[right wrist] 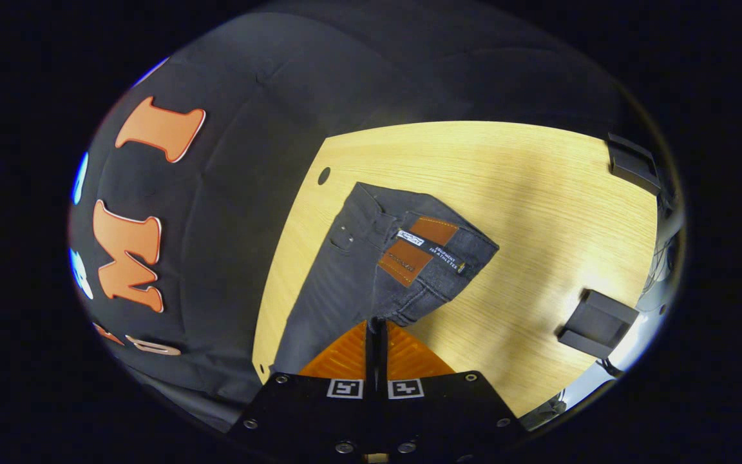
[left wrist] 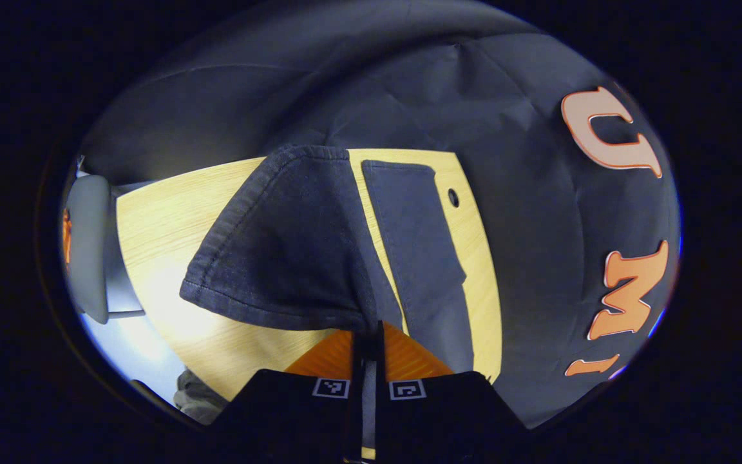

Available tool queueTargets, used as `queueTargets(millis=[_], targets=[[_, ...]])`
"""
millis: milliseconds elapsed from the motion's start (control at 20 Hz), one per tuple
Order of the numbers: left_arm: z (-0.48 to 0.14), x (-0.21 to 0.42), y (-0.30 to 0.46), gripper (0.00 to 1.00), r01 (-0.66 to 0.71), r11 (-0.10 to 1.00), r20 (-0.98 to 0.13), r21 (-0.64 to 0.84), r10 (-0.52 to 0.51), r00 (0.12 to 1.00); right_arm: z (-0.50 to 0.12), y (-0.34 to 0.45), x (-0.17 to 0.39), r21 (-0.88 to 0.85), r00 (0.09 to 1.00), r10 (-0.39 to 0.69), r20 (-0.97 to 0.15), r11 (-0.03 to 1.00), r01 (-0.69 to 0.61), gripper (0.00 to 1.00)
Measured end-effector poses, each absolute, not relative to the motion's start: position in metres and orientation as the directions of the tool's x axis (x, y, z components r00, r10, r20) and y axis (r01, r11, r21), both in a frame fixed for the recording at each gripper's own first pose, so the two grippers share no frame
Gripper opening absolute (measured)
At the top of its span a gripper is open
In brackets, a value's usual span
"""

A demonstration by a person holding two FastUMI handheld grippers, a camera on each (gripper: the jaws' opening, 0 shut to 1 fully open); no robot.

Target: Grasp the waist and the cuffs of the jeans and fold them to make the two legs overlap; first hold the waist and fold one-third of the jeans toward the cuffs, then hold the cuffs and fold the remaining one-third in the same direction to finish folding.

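Pinching the jeans point(left wrist: 281, 251), both grippers' fingers point(right wrist: 345, 354) seem closed, tips hidden.

On the table point(right wrist: 525, 193) the jeans point(right wrist: 345, 277) lie along the edge nearest the booth wall point(right wrist: 236, 193). Their waist end point(right wrist: 422, 251) is lifted above the table at the right gripper point(right wrist: 376, 332). In the left gripper view a cuff point(left wrist: 268, 258) hangs over the table from the left gripper point(left wrist: 371, 332), with a leg point(left wrist: 422, 258) flat beside it, nearer the wall.
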State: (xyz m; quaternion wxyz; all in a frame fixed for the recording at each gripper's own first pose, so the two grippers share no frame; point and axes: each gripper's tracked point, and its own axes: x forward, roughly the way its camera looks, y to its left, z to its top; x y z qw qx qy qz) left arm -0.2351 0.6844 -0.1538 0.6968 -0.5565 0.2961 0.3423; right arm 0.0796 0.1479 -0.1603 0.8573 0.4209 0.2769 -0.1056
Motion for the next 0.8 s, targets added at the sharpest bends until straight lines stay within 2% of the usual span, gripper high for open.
queueTargets(millis=[100, 200, 300, 400, 600, 800], targets=[[-0.157, -0.230, 0.691, 0.08, -0.855, 0.153, -0.849, -0.495, 0.124, 0.514, -0.149, 0.156, 0.092, 0.655, 0.826, 0.042, -0.563, 0.631, 0.414, 0.00], [-0.163, -0.235, 0.694, 0.08, -0.911, 0.197, -0.918, -0.363, 0.093, 0.386, -0.143, 0.165, 0.107, 0.651, 0.823, 0.040, -0.567, 0.634, 0.417, 0.00], [-0.161, -0.226, 0.698, 0.08, -0.935, 0.197, -0.948, -0.294, 0.066, 0.312, -0.139, 0.173, 0.126, 0.653, 0.822, 0.043, -0.568, 0.631, 0.419, 0.00], [-0.159, -0.210, 0.700, 0.08, -0.944, 0.191, -0.960, -0.269, 0.029, 0.279, -0.140, 0.180, 0.145, 0.649, 0.814, 0.047, -0.579, 0.631, 0.425, 0.00], [-0.164, -0.172, 0.720, 0.08, -0.957, 0.195, -0.975, -0.214, 0.023, 0.223, -0.140, 0.192, 0.186, 0.649, 0.794, 0.073, -0.604, 0.623, 0.436, 0.00], [-0.174, -0.133, 0.740, 0.08, -0.959, 0.252, -0.991, -0.127, 0.002, 0.132, -0.142, 0.191, 0.226, 0.625, 0.777, 0.063, -0.626, 0.637, 0.452, 0.00]])
